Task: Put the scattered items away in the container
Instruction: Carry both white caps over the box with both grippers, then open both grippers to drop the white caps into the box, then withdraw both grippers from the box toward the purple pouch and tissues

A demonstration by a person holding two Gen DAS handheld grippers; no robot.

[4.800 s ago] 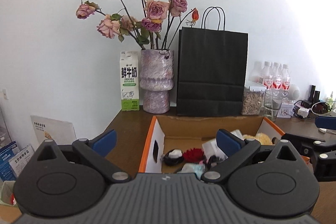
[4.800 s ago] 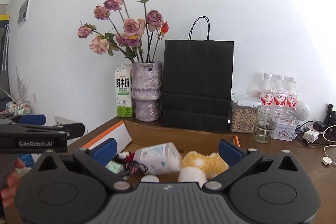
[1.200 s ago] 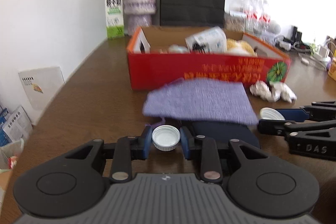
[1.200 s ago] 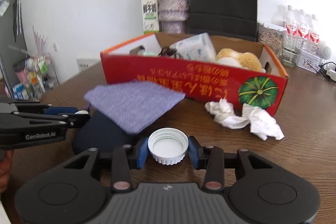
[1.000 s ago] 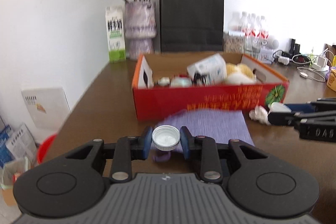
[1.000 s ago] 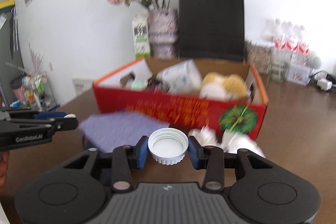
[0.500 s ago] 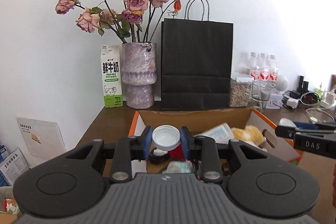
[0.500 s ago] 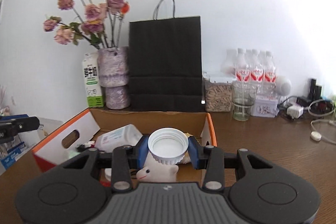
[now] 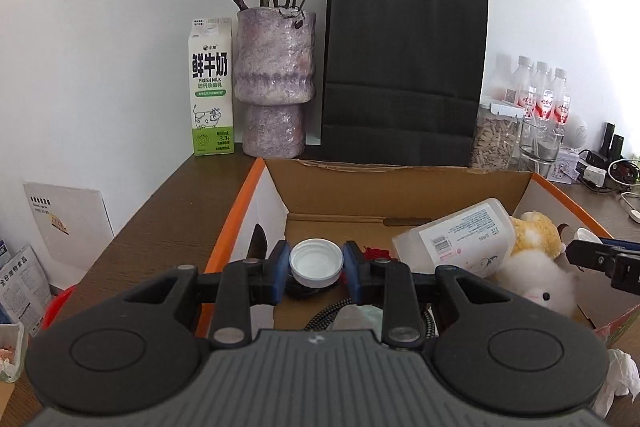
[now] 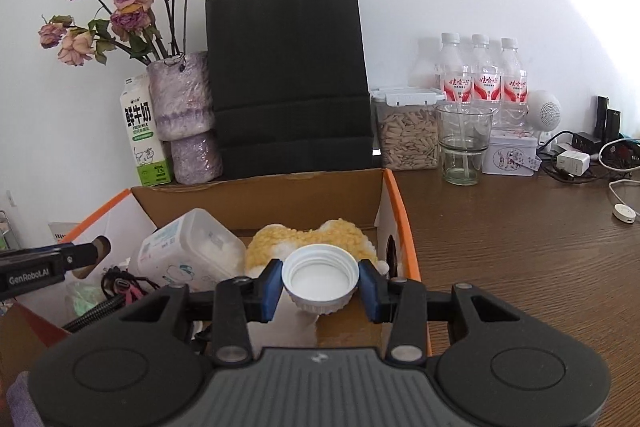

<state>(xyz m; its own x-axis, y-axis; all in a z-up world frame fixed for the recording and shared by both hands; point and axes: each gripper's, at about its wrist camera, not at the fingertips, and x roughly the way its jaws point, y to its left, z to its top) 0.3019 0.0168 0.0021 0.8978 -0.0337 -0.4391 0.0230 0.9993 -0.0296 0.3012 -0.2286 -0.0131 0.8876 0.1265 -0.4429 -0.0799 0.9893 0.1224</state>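
My left gripper [image 9: 316, 264] is shut on a small white bottle cap [image 9: 316, 262] and holds it above the left end of the open cardboard box [image 9: 400, 187]. My right gripper [image 10: 320, 285] is shut on a larger white cap [image 10: 320, 277] above the box's right end [image 10: 404, 227]. Inside the box lie a white plastic bottle [image 9: 456, 243], a yellow and white plush toy [image 9: 536, 259], a red item and black cables. The right gripper's tip shows at the right of the left wrist view [image 9: 600, 259].
Behind the box stand a milk carton [image 9: 211, 99], a purple vase of dried roses [image 9: 274, 87], a black paper bag [image 9: 404, 75], a seed jar [image 10: 406, 131], a glass [image 10: 463, 143] and water bottles [image 10: 484, 75]. Crumpled tissue [image 9: 618, 379] lies outside the box. Chargers and cables sit far right.
Both grippers rose from the table with their caps and moved forward over the box. The view now looks down into the box from closer.
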